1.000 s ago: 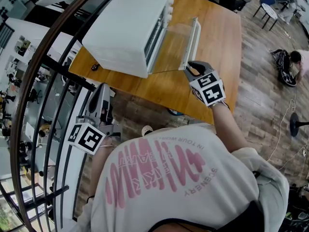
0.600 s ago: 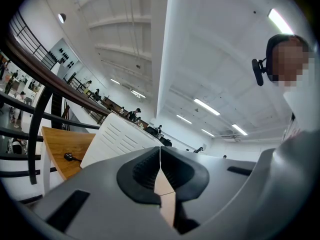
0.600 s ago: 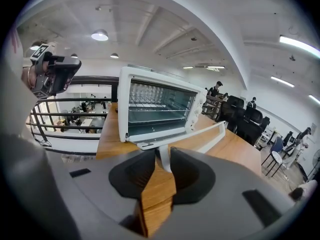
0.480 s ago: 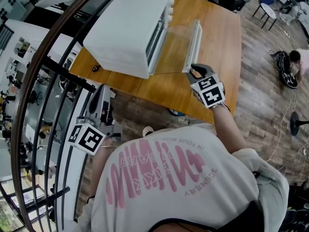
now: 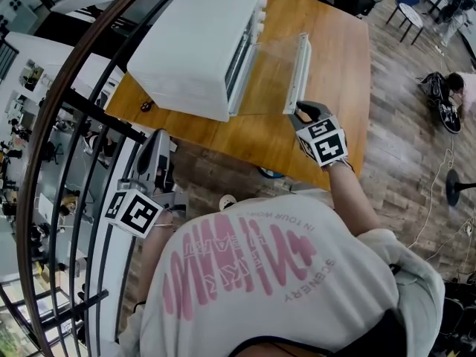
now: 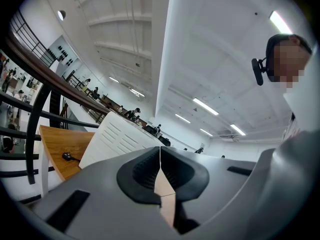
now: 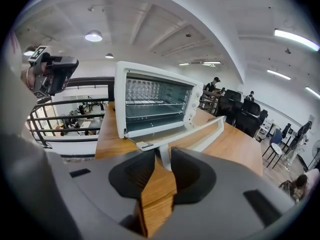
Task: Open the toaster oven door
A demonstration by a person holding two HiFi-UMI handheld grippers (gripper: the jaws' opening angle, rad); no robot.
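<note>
1. My left gripper (image 6: 160,155) hangs near the railing (image 5: 67,110). Its jaws are together with nothing between them. It takes no part in this step, so I hold it where it is.

2. The oven (image 5: 197,43) stands on the table (image 5: 338,58), its mouth facing right in the head view. Its door (image 5: 271,69) is swung down almost flat. I judge the opening done, and the step in hand is the release.

3. My right gripper (image 7: 161,159) sits at the near end of the handle (image 5: 300,65). Its jaws have just been opening and now stand well apart. The handle's white end post shows in the gap, but neither pad presses on it, so the tool holds nothing.

4. To finish well, I should draw straight back along the line of the jaws so that no pad hooks the post. I should not lift while the post is between the pads, because that could swing the door back up. Once clear, I should check that the door rests open unaided.

Surroundings:
- The railing bars run close to the left gripper, so any swing there risks a knock.
- A small black plug (image 5: 146,105) lies on the table by the oven's rear corner, well apart from the door.
- Chairs (image 5: 411,12) and a person on the floor (image 5: 455,89) are far off to the right.
- Nothing that I can see stands in the withdrawal path.
</note>
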